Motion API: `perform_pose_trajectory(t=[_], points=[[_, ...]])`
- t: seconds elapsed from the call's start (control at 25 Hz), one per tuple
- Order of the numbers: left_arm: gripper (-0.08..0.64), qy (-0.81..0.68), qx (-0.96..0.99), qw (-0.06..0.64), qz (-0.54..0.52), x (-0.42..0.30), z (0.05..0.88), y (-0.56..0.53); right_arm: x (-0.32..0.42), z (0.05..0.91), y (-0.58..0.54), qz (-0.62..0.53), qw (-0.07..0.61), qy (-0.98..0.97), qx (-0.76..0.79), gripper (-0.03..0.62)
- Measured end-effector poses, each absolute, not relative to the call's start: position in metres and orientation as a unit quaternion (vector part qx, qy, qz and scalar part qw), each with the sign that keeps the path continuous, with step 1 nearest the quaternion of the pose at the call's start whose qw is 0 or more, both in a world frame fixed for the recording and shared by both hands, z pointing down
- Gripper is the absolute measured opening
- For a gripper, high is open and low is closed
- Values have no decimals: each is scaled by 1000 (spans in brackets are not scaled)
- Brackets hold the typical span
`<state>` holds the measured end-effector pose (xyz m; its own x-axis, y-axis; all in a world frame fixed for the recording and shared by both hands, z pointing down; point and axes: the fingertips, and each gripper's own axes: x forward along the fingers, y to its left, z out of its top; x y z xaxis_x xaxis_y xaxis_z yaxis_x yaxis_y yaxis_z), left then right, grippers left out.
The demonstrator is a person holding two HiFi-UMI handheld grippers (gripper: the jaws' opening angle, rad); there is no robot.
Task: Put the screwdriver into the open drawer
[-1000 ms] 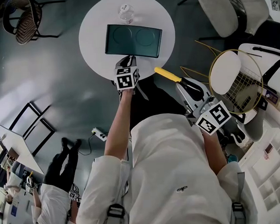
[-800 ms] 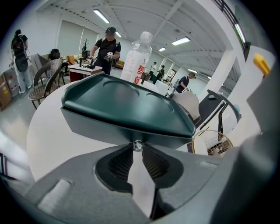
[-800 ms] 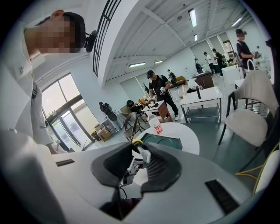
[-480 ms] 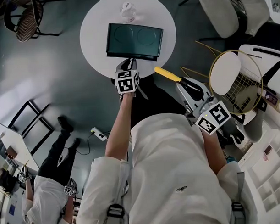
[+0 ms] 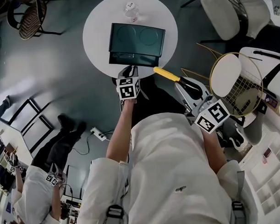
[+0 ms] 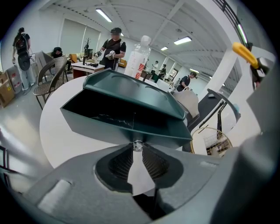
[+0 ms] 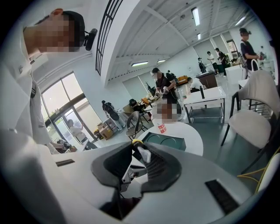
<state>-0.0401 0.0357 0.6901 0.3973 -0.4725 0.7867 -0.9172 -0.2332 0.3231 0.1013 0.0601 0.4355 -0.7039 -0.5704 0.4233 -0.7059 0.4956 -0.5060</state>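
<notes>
A dark green drawer box [image 5: 137, 38] stands on the round white table [image 5: 96, 37], its drawer [image 5: 131, 58] pulled partly out toward me. My left gripper [image 5: 130, 69] is shut on the drawer's small silver knob [image 6: 138, 145]; the drawer's dark inside [image 6: 105, 116] shows open in the left gripper view. My right gripper [image 5: 184, 84] hangs to the right of the table's near edge, shut on the screwdriver [image 5: 167, 74], whose yellow handle points toward the table. In the right gripper view only a yellow bit of the screwdriver [image 7: 137, 142] shows between the pads of the right gripper [image 7: 139, 151].
A clear bottle [image 5: 131, 10] stands on the table behind the box. A wire chair with a white cushion [image 5: 235, 78] is close on the right, a white chair [image 5: 228, 12] at the back right, a wicker chair [image 5: 29, 16] at the back left. People [image 5: 37, 200] stand at lower left.
My left gripper has drawn back toward me with the knob, and the drawer has slid out of the box. The right gripper and screwdriver have stayed put.
</notes>
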Motion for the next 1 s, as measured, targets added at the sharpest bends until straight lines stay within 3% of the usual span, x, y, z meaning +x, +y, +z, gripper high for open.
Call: perform_pose_trajectory(t=[1.0], points=[[75,-432,718,453,305,-55,697,104,67,430,55,330,97,-876,338,83]])
